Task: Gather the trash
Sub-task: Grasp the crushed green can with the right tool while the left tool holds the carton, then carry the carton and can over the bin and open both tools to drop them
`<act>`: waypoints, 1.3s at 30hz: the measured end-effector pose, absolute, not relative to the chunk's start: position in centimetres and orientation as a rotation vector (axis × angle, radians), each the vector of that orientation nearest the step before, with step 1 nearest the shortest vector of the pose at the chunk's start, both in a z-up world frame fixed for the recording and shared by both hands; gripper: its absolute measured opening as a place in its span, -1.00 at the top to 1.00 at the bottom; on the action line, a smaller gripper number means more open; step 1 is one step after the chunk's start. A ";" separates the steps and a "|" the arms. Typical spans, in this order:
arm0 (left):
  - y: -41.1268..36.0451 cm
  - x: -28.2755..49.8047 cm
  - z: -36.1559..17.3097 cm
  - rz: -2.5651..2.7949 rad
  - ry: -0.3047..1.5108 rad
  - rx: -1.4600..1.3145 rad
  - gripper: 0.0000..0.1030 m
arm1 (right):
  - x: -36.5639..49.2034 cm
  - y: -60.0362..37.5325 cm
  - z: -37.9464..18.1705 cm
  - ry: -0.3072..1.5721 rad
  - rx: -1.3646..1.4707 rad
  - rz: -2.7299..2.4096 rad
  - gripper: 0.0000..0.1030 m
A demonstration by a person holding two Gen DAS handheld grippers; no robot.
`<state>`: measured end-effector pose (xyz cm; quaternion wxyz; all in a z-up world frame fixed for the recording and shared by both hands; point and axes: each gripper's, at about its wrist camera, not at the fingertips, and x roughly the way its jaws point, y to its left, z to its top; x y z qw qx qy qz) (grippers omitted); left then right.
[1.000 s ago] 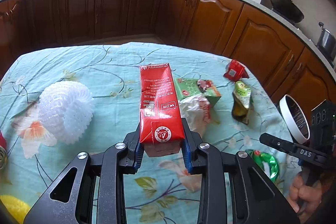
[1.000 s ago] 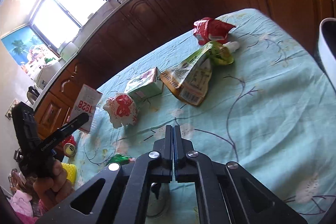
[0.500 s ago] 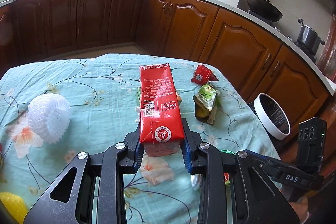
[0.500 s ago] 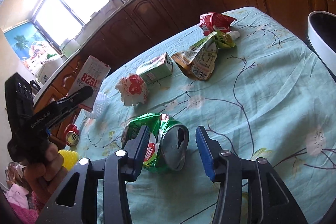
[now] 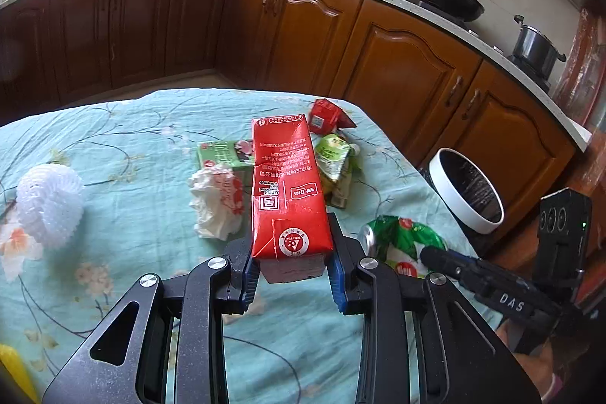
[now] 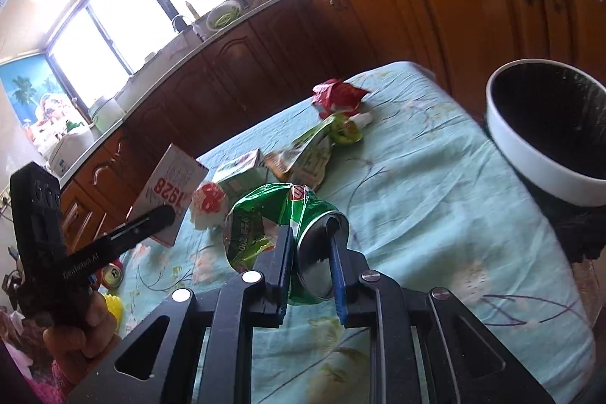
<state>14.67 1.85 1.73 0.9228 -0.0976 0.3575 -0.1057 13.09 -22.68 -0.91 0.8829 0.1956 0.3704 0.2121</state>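
Left wrist view: the left gripper [image 5: 291, 275] is clamped on a tall red cardboard drink carton [image 5: 285, 188], held above a table covered in a pale teal floral cloth [image 5: 132, 252]. On the cloth beyond lie a crumpled white and red paper wrapper [image 5: 217, 201], a flat green carton [image 5: 223, 155], a green pouch [image 5: 333, 163] and a red packet [image 5: 325, 115]. A white foam net [image 5: 49, 201] sits at the left. A white-rimmed bin with a black liner [image 5: 467, 194] stands just past the table's right edge. Right wrist view: the right gripper [image 6: 312, 275] is closed on a crushed green drink can [image 6: 303, 233], which rests on the cloth near the table's front edge. The same bin [image 6: 549, 127] is at the right
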 end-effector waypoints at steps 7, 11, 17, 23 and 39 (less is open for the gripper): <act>-3.8 15.7 1.7 -0.337 0.752 -0.162 0.45 | 13.0 -29.7 0.1 0.714 0.462 0.317 0.63; -6.9 16.3 2.0 -0.397 0.752 -0.136 0.45 | 12.8 -33.0 0.6 0.687 0.481 0.256 0.63; -11.3 17.7 2.3 -0.471 0.770 -0.085 0.45 | 13.3 -37.3 0.6 0.663 0.507 0.177 0.63; -15.3 19.3 2.1 -0.534 0.792 -0.035 0.45 | 14.3 -40.6 0.2 0.655 0.517 0.119 0.63; -25.0 24.6 2.0 -0.642 0.845 0.089 0.44 | 17.0 -44.7 -0.8 0.687 0.471 0.027 0.63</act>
